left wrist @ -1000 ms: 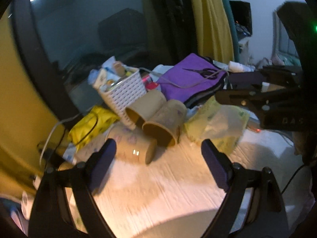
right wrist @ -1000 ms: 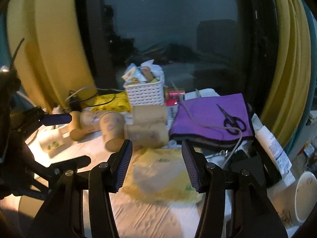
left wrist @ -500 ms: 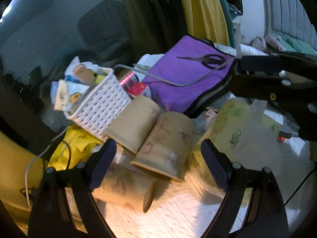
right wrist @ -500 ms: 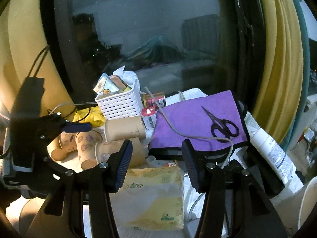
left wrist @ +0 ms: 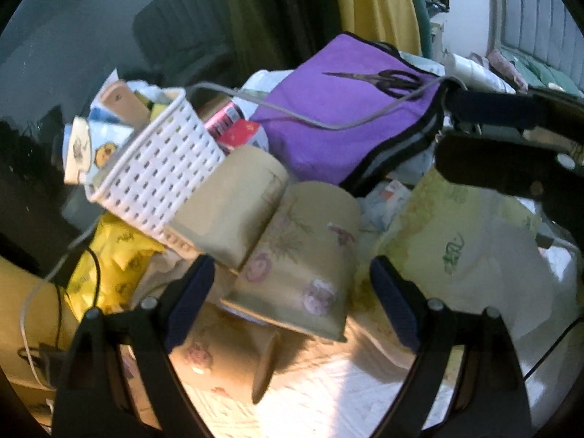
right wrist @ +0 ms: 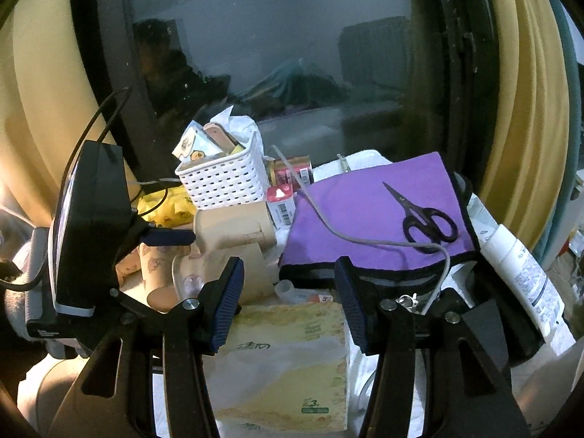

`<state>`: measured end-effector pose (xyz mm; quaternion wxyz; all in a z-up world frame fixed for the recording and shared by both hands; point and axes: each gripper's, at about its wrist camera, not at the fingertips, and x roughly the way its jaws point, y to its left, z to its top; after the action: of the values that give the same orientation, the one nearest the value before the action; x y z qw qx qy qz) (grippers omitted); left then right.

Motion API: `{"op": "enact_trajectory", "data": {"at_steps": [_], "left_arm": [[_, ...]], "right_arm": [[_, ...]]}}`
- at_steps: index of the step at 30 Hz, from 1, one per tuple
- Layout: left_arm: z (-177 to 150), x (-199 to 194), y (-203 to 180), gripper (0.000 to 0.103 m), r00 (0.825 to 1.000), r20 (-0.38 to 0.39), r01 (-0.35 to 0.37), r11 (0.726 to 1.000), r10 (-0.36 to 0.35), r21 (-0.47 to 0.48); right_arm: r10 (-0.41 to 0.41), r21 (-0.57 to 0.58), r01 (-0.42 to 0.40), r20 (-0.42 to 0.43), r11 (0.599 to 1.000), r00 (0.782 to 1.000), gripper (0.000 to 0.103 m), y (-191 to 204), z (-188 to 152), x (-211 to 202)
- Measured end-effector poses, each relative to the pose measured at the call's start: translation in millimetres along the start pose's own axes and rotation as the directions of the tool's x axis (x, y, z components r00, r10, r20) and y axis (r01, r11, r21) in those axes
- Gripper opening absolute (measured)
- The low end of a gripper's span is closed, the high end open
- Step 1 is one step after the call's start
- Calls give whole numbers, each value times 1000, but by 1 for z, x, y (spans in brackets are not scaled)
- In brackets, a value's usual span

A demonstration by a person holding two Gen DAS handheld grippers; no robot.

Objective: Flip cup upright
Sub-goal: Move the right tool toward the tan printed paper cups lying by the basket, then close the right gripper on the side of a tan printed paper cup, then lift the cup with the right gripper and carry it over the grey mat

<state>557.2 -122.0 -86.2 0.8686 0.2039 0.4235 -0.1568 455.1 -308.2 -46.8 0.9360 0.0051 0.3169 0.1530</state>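
Three paper cups lie on their sides on the table. A flower-printed cup point(left wrist: 303, 259) lies between the open fingers of my left gripper point(left wrist: 292, 292), its mouth toward me. A plain brown cup point(left wrist: 233, 200) lies behind it against a white basket point(left wrist: 153, 175). A third printed cup point(left wrist: 226, 357) lies lower left, under my left finger. In the right wrist view the cups point(right wrist: 233, 230) sit left of centre, with the left gripper's body point(right wrist: 87, 226) beside them. My right gripper point(right wrist: 288, 303) is open and empty above a tissue pack point(right wrist: 284, 361).
A purple cloth point(right wrist: 368, 219) with black scissors point(right wrist: 423, 219) and a grey cable lies at the right. A yellow packet point(left wrist: 109, 255) lies left of the cups. A white tube point(right wrist: 522, 270) lies far right. A dark window stands behind the table.
My left gripper has moved in toward the cups, so the flower-printed cup now lies between its fingers. My right gripper has moved forward and lower, over the tissue pack.
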Motion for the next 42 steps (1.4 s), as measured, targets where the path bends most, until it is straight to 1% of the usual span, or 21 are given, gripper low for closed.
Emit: {"op": "enact_trajectory", "data": {"at_steps": [3,4,5,7,12,16,19,22,26,29,35,42], "left_arm": [[-2,2,-1,87,1000,-2,-5,1000,5,-5],[-3,2,0,81,1000,-2,3,1000,-3,-11],[-3,2,0,80,1000,-1,1,1000,-1,-20],[-3,-1,3,72,1000,11,3,999,-3,-39],[-7,-10,13,70,999,31,36,994,-33,-105],[-14,-21,22,70,996,64,68,987,-59,-148],[-18,-34,30,70,994,92,81,981,-65,-178],[-21,-49,40,70,988,135,107,971,-79,-212],[-25,-69,47,70,983,169,112,967,-74,-229],[-30,-88,50,70,977,197,136,959,-87,-250],[-48,-129,40,70,970,227,151,955,-93,-254],[-88,-179,15,70,961,247,187,947,-121,-262]], "right_arm": [[-1,-3,1,-5,1000,1000,54,1,0,0],[-1,-4,1,-4,1000,1000,54,2,0,0],[-1,-7,1,-5,1000,1000,54,3,0,-1],[-1,-11,1,-5,1000,1000,54,5,1,-2],[-10,-17,10,0,1000,1000,54,6,3,-8],[-17,-29,17,12,999,1000,54,11,7,-17],[-20,-34,21,21,999,1000,54,16,9,-24],[-19,-42,20,33,999,999,54,21,11,-34],[-15,-51,17,36,999,999,54,28,11,-42],[-9,-60,11,43,998,999,54,35,13,-51],[6,-80,-2,56,997,998,54,52,9,-78],[29,-99,-24,49,995,998,54,74,-12,-115]]}}
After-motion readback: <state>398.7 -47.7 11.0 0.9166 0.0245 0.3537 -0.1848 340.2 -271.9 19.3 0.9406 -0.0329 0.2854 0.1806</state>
